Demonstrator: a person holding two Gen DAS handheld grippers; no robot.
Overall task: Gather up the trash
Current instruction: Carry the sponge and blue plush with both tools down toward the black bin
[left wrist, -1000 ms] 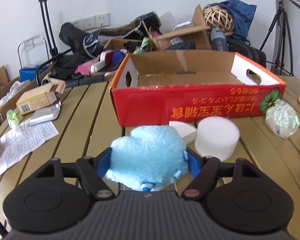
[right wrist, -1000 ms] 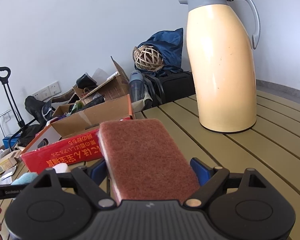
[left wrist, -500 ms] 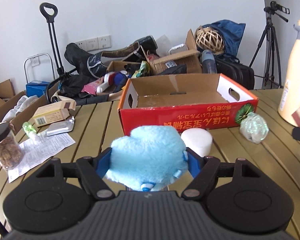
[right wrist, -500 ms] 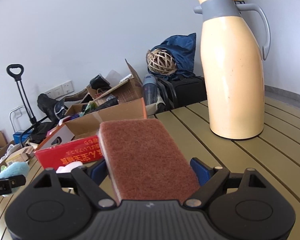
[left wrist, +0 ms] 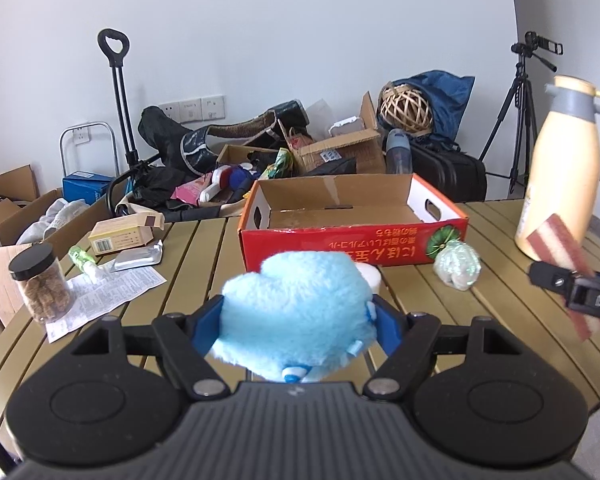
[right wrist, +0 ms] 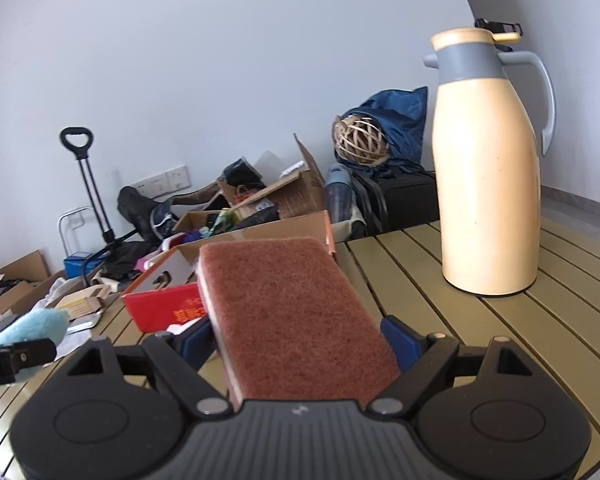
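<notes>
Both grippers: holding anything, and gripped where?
Left gripper clamps the blue plush toy across its sides. Right gripper clamps the brown scouring sponge by its long edges.

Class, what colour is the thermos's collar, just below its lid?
Grey, on the cream thermos; clearest in the right wrist view.

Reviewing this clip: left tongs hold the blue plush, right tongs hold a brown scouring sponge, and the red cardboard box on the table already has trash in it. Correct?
Not quite. The red cardboard box looks empty in the left wrist view. The rest stands: left tongs hold the blue plush, right tongs hold the brown scouring sponge.
</notes>
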